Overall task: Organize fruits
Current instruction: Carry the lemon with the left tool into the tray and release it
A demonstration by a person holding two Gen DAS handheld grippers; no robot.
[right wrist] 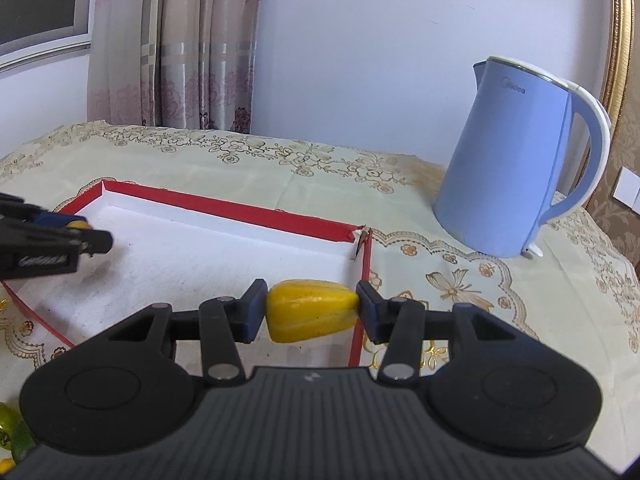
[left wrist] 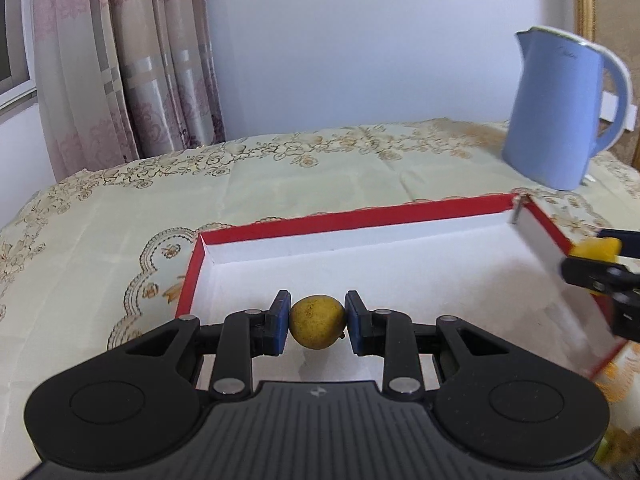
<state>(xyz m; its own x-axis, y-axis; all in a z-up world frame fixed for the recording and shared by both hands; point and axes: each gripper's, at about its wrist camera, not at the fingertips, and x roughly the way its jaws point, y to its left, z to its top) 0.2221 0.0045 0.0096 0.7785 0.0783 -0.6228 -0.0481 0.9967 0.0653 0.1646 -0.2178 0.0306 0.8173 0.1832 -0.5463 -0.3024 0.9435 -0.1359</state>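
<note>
Fruits: we are pinching a round yellow-brown fruit point(left wrist: 317, 322) in left tongs point(left wrist: 317, 323) over the red box point(left wrist: 352, 216), ridged yellow fruit point(right wrist: 312, 310) in right tongs point(right wrist: 312, 312) above its right wall.

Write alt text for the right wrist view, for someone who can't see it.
The right gripper holds a ridged yellow fruit between its jaws, over the near right corner of an open red box with a white inside. The left gripper, also holding something yellow, reaches in from the left, and a blue kettle stands on the flowered tablecloth behind.
</note>
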